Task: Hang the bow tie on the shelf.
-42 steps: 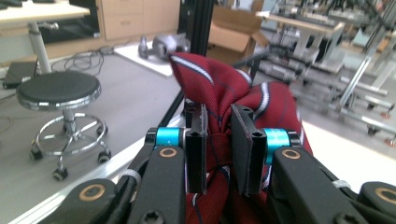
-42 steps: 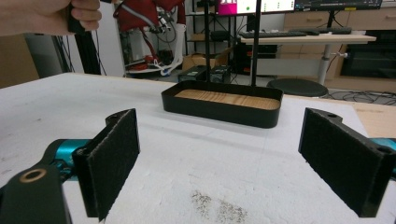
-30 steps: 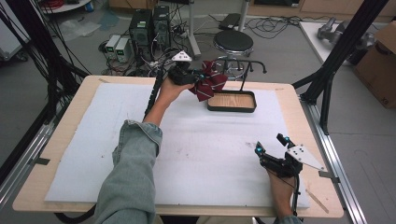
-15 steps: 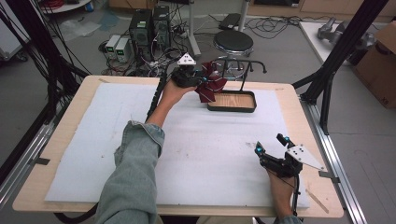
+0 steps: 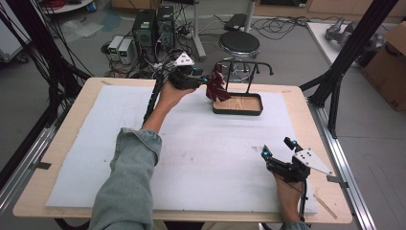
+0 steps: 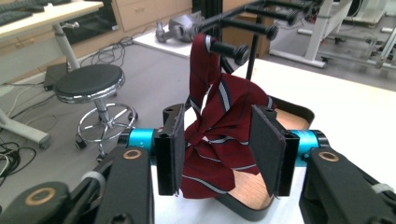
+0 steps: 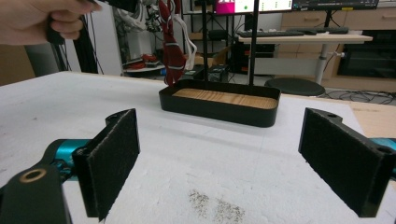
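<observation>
the table [image 5: 67, 143] was covered by a white mat [image 5: 201, 158], marked with a few dark specks near the right side. at its far edge stood a black stand [image 5: 238, 103] with a wooden-floored tray at the bottom and a rail of pegs on top. the person's left arm, in a denim sleeve [image 5: 127, 187], reached across the mat to the stand. a dark red striped tie [image 6: 219, 135] hung from one of the pegs [image 6: 229, 48], its bunched lower part dangling over the tray. the left gripper [image 6: 222, 149] was up at the tie, jaws fairly wide apart with the cloth sitting between the pads; i could not tell whether the pads touched it. the right gripper [image 5: 280, 152] rested on the near right of the mat, well apart from the stand, jaws spread wide and holding nothing.
</observation>
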The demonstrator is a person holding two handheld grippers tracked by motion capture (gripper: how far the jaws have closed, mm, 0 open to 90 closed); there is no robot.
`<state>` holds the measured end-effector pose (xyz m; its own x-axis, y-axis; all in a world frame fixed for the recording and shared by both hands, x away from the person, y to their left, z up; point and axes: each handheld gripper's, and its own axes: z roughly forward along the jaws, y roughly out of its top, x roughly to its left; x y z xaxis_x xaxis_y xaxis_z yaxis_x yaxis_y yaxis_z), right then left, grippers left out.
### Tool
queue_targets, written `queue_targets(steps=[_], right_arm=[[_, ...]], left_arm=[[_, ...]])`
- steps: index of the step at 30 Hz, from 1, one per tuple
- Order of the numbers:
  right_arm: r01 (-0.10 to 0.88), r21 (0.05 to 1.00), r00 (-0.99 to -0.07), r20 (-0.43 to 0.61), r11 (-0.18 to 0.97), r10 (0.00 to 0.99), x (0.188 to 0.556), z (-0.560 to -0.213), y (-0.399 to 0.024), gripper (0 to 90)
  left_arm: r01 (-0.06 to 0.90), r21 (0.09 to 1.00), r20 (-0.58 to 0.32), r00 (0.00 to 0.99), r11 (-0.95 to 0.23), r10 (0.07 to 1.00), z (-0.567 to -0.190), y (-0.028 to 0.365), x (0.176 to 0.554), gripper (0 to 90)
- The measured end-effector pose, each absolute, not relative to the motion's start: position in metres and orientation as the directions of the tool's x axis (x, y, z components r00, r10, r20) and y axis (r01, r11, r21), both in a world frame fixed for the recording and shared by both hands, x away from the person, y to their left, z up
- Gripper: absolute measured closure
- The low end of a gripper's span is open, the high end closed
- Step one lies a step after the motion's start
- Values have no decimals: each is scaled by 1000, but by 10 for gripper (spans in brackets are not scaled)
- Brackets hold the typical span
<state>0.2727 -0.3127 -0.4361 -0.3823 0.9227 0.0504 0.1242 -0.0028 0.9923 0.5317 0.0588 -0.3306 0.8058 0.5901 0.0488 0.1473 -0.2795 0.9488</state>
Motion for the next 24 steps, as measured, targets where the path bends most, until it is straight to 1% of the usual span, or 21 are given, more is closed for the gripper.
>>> queue_targets(steps=[6,9,10,13,14,15,16,17,18,24], right_arm=[[122,992,-381,52,-5,923,273,-436,-313,115],[125,992,-382,53,-6,923,273,-436,-313,115],[124,992,-380,53,-6,923,273,-436,-313,115],[125,992,-376,50,-3,925,273,-436,-312,115],[125,992,-377,50,-2,925,273,-436,-313,115],[125,992,-377,50,-2,925,273,-436,-313,115],[128,992,-376,50,-2,925,273,-436,-313,115],[131,991,-375,54,-5,926,273,-436,-313,115],[131,991,-374,53,-4,926,273,-436,-313,115],[128,992,-372,44,4,927,273,-436,-312,115]], left_arm=[[136,962,36,796,-236,604,-315,85,508,532],[130,969,31,783,-211,621,-310,102,494,506],[126,970,34,775,-207,631,-309,108,489,483],[117,973,43,759,-201,650,-308,126,474,457],[114,974,47,748,-197,662,-308,138,465,454],[114,974,47,748,-197,662,-308,138,465,447],[110,975,52,734,-193,678,-308,151,455,437],[110,975,52,734,-193,678,-308,151,455,432],[103,978,53,720,-183,692,-308,163,446,422],[99,984,43,681,-150,731,-308,189,420,376]])
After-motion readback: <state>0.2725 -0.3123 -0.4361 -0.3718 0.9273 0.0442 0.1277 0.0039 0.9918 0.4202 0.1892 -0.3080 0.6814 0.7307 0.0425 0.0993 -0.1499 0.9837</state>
